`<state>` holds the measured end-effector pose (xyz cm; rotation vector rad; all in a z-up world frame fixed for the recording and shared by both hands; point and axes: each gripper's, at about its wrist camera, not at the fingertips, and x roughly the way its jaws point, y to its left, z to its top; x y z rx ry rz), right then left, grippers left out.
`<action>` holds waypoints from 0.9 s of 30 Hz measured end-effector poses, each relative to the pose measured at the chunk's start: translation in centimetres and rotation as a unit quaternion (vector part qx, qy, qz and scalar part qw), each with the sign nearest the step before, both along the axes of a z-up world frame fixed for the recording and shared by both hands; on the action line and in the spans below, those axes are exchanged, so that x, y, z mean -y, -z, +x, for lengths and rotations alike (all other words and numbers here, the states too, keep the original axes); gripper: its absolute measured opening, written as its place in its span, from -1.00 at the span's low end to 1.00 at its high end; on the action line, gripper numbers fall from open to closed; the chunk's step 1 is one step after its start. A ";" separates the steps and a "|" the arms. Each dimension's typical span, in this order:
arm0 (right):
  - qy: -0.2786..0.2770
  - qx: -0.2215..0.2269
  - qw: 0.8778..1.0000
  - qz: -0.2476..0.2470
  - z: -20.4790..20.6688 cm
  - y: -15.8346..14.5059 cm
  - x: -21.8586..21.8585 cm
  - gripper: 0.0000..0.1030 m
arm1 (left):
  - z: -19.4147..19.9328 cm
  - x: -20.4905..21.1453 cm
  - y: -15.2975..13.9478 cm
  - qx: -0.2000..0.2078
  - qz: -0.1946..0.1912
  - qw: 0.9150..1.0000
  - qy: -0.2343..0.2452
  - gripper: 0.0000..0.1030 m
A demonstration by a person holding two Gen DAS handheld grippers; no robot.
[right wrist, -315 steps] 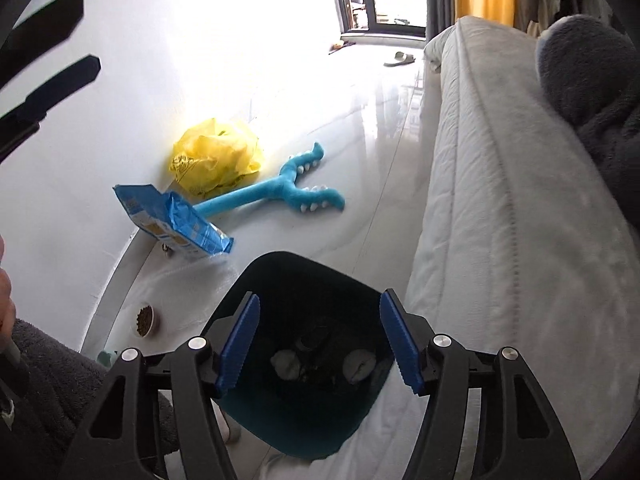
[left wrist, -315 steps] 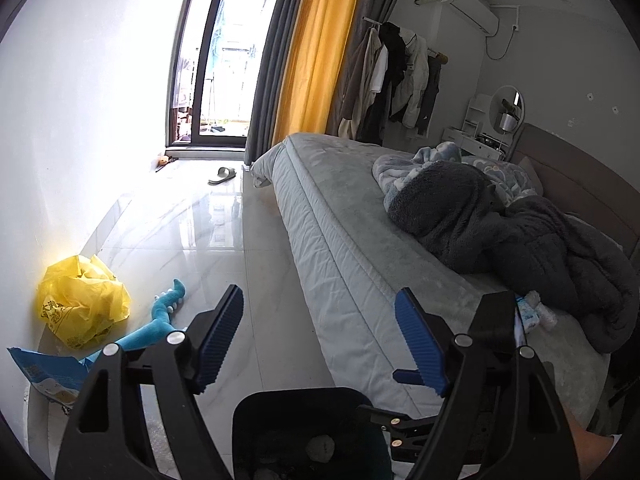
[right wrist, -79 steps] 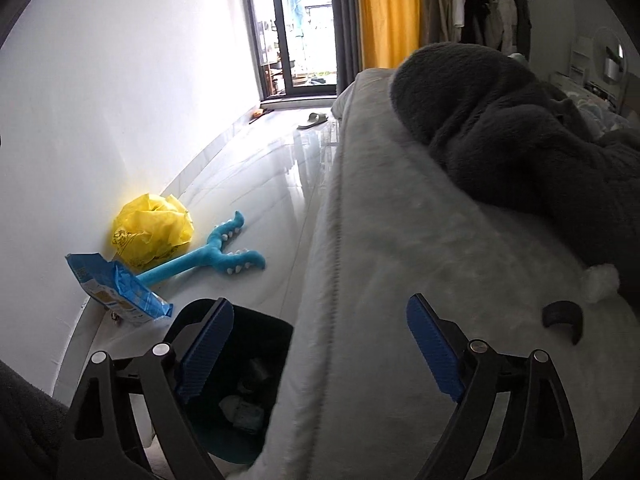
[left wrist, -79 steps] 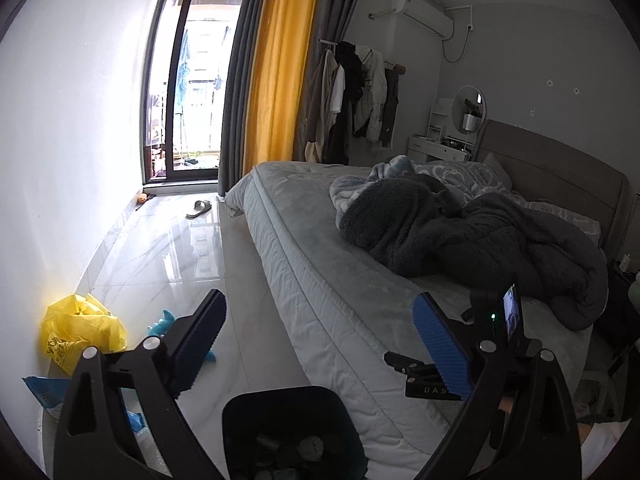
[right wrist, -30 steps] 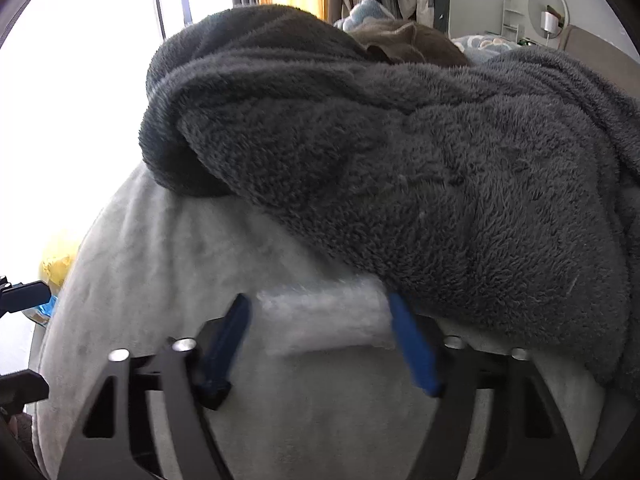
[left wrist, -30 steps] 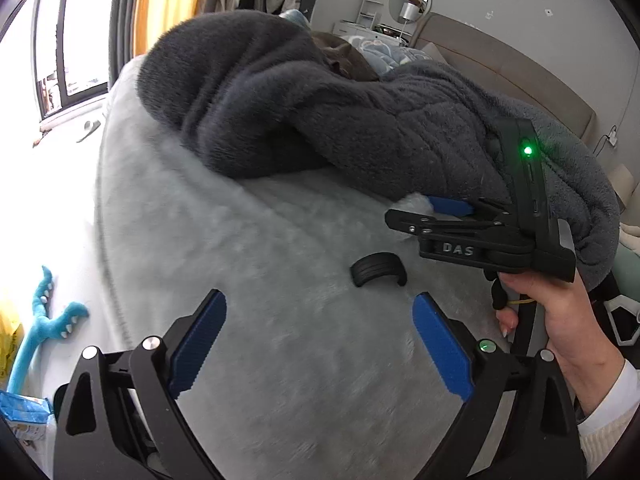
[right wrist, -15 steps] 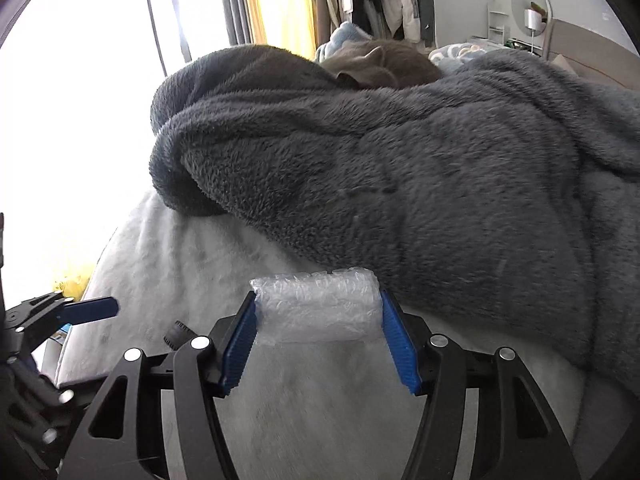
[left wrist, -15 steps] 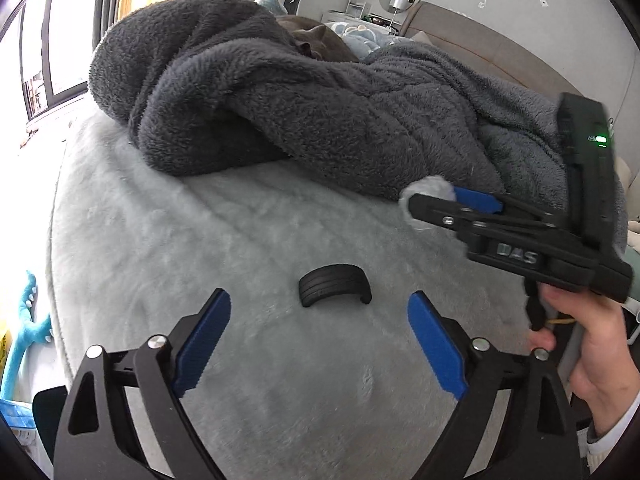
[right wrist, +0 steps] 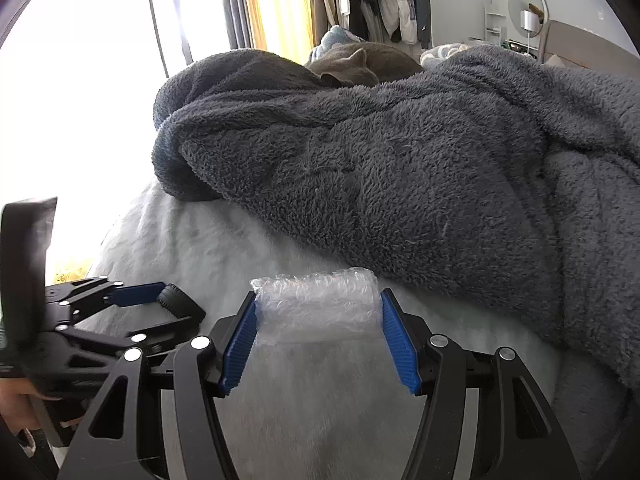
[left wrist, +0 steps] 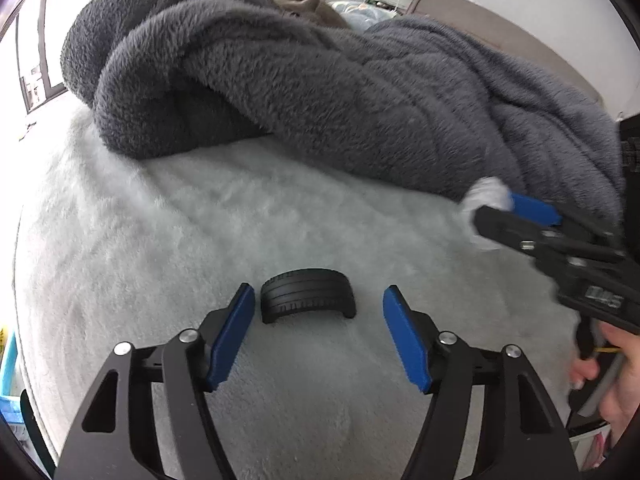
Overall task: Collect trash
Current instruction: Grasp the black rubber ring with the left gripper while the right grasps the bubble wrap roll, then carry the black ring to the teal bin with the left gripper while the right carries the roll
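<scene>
Here, the pale grey bed (left wrist: 160, 216) spreads under both of my tongs, and a big dark fleece blanket (left wrist: 320, 92) is heaped just beyond them, filling the far side. A cat (right wrist: 360, 64), brownish-grey with one ear up, lies on top of the blanket past my right tongs; my left camera catches only a sliver of it. My left tongs (left wrist: 318, 320) are spread wide and hold nothing, with the curved black tyre piece (left wrist: 308, 294) lying on the bed between the tips, nearer the left pad and not touching either that I can tell. My right tongs (right wrist: 316, 322) are closed partway on a roll of bubble wrap (right wrist: 316, 308), both blue pads pressed to its ends. From the left camera the wrap shows only as a white blur at the right tongs' tip.
</scene>
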<state>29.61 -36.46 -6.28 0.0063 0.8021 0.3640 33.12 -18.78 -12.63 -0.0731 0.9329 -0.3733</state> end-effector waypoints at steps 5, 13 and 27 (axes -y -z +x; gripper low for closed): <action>0.003 0.001 1.000 0.010 -1.2 -0.6 0.4 0.19 | 0.4 0.1 0.5 -0.003 0.010 1.000 -0.002 0.07; 0.031 -0.010 0.998 0.054 -4.2 -1.3 1.0 0.19 | -1.0 -1.2 -0.4 0.029 -0.027 0.999 0.013 -0.04; 0.083 -0.017 0.989 0.124 -11.1 -2.5 -0.5 0.19 | -7.8 -4.6 -3.3 0.089 -0.055 0.994 0.028 -0.04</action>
